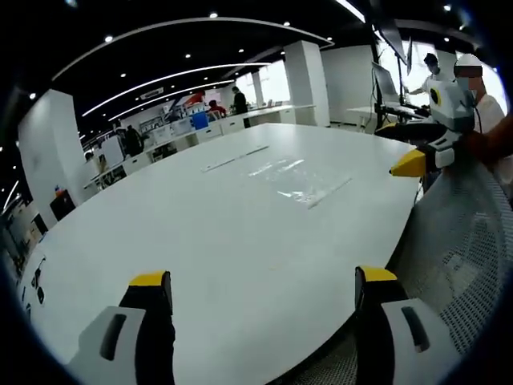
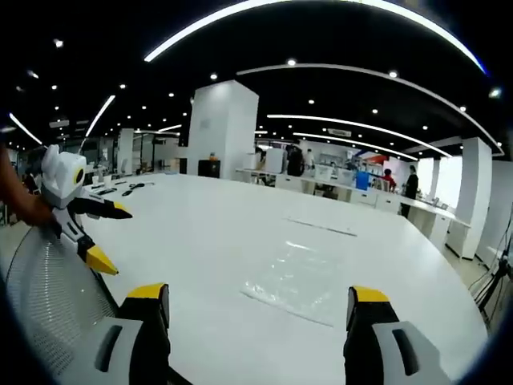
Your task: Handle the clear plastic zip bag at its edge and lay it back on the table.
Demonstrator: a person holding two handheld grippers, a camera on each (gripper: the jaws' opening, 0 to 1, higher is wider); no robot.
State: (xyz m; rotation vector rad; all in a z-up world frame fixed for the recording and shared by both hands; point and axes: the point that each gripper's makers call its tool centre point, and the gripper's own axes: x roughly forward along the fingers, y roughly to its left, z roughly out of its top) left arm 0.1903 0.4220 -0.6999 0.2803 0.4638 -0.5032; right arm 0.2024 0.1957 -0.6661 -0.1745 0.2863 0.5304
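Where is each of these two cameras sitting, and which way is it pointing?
Left gripper view: rides the left gripper, looking across the white table at the clear zip bag; the right gripper enters at right.
Right gripper view: rides the right gripper, facing the bag; the left gripper and a hand show at left.
Shared: table, bag, mesh chair back.

Zip bag (image 1: 309,191) near-transparent against white table (image 1: 200,241); outline faint, closure edge not resolvable in either view. Left gripper (image 1: 264,293) and right gripper (image 2: 260,309) cut off by lower frame edge, only jaw tips and part of bodies visible. Small dark items (image 2: 128,189) on far table edge too small to identify.
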